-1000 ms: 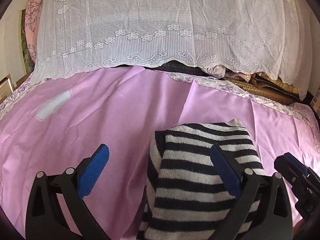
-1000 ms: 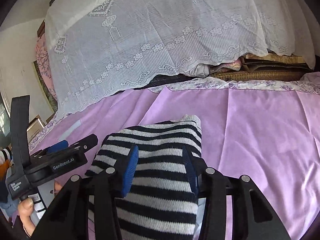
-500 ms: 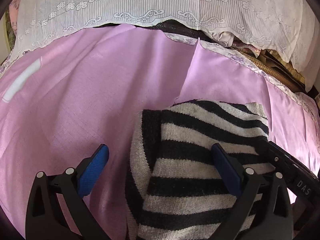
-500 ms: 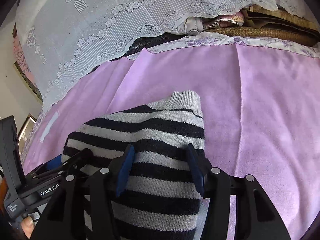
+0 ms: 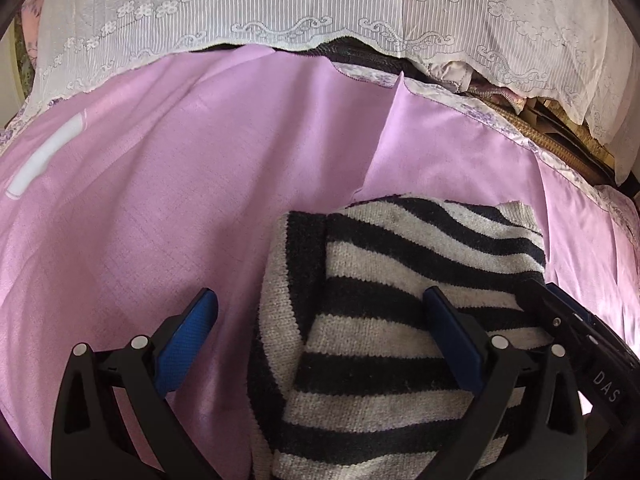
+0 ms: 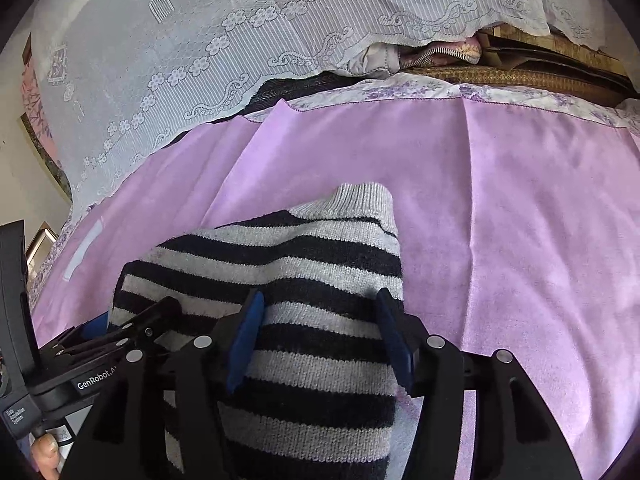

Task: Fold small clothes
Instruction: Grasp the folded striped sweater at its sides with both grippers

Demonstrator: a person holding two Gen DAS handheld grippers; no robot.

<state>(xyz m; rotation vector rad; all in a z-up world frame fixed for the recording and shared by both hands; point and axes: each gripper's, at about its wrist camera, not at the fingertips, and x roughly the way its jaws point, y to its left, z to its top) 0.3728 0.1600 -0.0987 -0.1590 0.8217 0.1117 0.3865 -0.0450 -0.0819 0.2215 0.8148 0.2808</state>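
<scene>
You are letting go: your right tool [image 6: 320, 340] has just been opening around the striped sweater [image 6: 280, 272], now lying folded on the pink bedsheet [image 6: 520, 240]; your left tool [image 5: 320, 344] is gaping, gripping nothing.

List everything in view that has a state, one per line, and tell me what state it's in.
Striped sweater: folded, lying on the pink sheet.
Left gripper: open wide, straddling the sweater's left edge.
Right gripper: open, jaws just opening, sweater between them.
Lace cover: draped over the pile behind.
</scene>
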